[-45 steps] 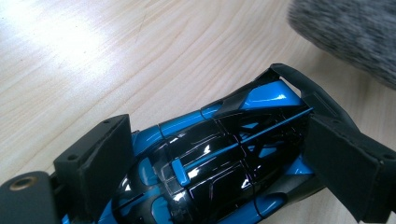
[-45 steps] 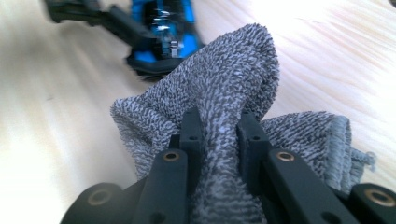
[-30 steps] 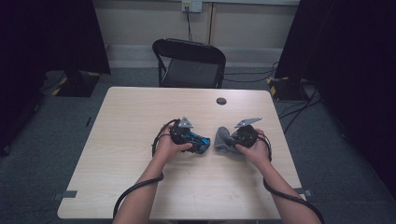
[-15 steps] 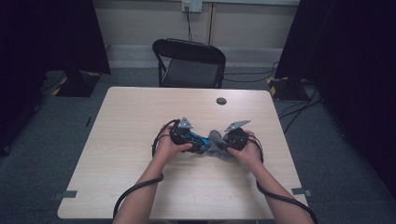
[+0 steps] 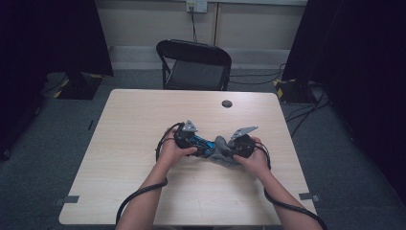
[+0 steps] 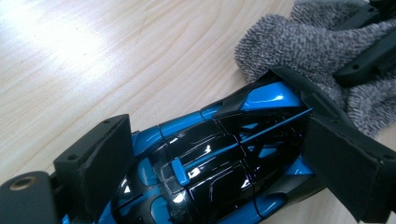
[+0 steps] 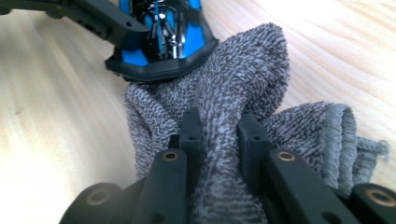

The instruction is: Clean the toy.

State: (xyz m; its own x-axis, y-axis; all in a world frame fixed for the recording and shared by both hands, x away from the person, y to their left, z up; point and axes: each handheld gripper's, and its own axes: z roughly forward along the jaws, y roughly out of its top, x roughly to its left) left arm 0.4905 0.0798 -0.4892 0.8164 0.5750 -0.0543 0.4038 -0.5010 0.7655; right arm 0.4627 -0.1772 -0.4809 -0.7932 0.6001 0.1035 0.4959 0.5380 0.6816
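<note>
A: Item one: toy car (image 6: 219, 158), blue and black, glossy shell. Location?

B: Near the middle of the tabletop (image 5: 139, 124), lying low between the two hands. The left tool (image 6: 224, 163) holds it across the body, one pad on each flank. Its far end touches the cloth.

A: Item two: cloth (image 7: 224, 126), grey terry, bunched. Location?

B: Just right of the car in the high view, pressed against the car's end. The right tool (image 7: 219, 133) is pinched narrow on a fold of it, with loops of fabric bulging between the jaws.

A: Step in hand, as judged?

B: Wiping the car with the cloth. The left tool steadies, the right one rubs.

A: Handling notes?

B: The shell looks slick and curved, so the left grip should stay square across the widest part; a skewed squeeze may let the car squirt out. Lead with the thick folded part of the cloth, so that fabric and not a bare jaw tip meets the paint. Short strokes along the body, from the touching end inward, would probably suit better than strokes across, which push against the holding pads.

A: Surroundings?

B: A small dark disc (image 5: 227, 103) lies near the tabletop's far edge, well apart. A black folding chair (image 5: 194, 64) stands beyond it.
</note>
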